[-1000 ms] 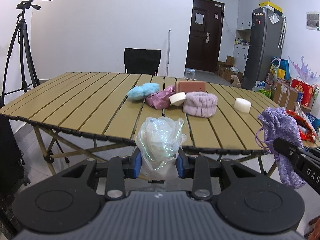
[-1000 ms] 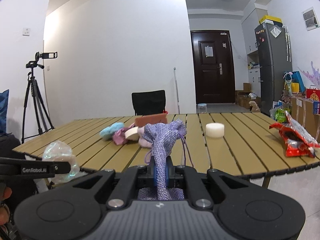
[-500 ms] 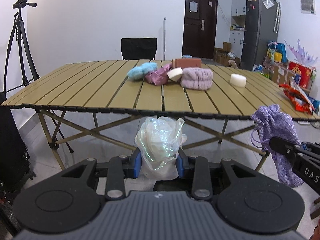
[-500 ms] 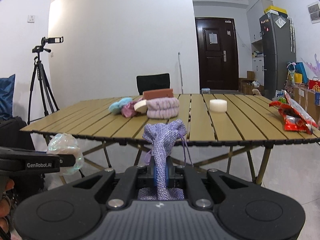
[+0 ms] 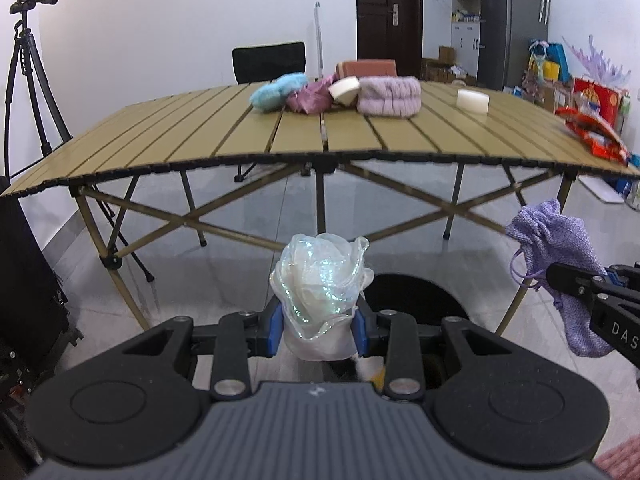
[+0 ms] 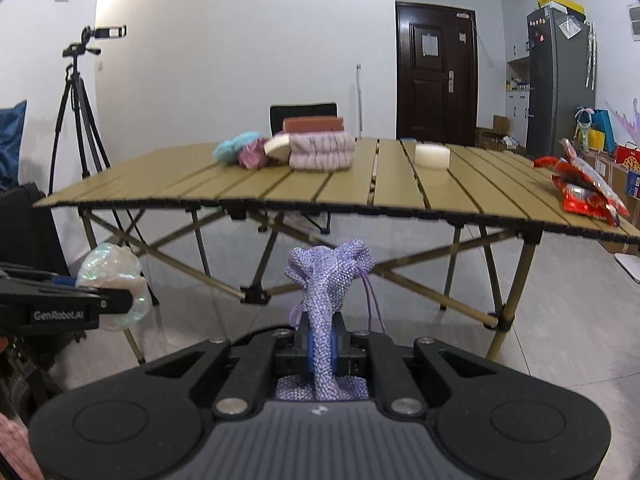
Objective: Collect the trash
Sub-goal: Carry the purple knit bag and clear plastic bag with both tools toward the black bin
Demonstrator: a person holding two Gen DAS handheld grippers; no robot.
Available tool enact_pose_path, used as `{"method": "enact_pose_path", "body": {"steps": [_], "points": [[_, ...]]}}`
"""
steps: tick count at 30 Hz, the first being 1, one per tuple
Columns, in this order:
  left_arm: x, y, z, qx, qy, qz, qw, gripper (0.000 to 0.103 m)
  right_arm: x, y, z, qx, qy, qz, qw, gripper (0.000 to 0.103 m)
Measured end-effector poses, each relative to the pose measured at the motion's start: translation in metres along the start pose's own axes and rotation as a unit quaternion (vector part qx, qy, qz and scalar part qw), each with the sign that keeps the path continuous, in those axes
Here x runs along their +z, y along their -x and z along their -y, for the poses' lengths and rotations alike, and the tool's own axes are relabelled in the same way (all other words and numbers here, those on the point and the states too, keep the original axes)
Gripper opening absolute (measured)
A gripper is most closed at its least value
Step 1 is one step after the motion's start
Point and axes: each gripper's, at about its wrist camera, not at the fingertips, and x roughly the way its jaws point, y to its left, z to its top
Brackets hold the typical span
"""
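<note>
Peeking behind the iridescent wrap (image 5: 318, 288) — a dark bin (image 5: 416, 300), left view only.

White lettering reading "GenRoboLAI", as best it can be made out, runs along the black side of the left gripper (image 6: 64, 314), seen from the right wrist view at the lower left edge. In the left wrist view, the letters "DAS" show in white on the black side of the right gripper (image 5: 600, 300) at the far right, where the frame edge cuts off the rest of the word. The red snack bag (image 6: 584, 188) on the table, the paper sheet on the dark door (image 6: 430, 46) and the notes on the refrigerator (image 6: 560, 40) carry print too small or blurred to read.
</note>
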Motion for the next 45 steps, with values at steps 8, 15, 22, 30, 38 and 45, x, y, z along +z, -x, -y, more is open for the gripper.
{"method": "enact_pose_path", "body": {"steps": [8,15,22,30,38,45], "points": [[-0.02,-0.017,-0.006,0.014,-0.019,-0.034,0.9991,0.034,-0.021,-0.01,0.003,-0.007,0.012,-0.037,0.999,0.007],[-0.027,-0.033,-0.01,0.022,-0.017,-0.062,0.9977,0.034,-0.038,-0.027,0.014,-0.019,0.007,-0.076,0.997,0.007],[-0.028,-0.044,-0.004,0.02,-0.018,-0.08,0.9964,0.033,-0.053,-0.043,0.032,-0.035,-0.014,-0.11,0.993,0.007],[-0.027,-0.059,0.001,0.017,-0.012,-0.106,0.9941,0.032,-0.06,-0.054,0.046,-0.044,-0.031,-0.131,0.99,0.007],[-0.022,-0.074,0.002,0.019,0.001,-0.129,0.9915,0.032,-0.067,-0.065,0.058,-0.052,-0.047,-0.149,0.986,0.007],[-0.013,-0.084,0.008,0.012,0.01,-0.139,0.9901,0.032,-0.07,-0.072,0.07,-0.058,-0.061,-0.157,0.984,0.007]]}}
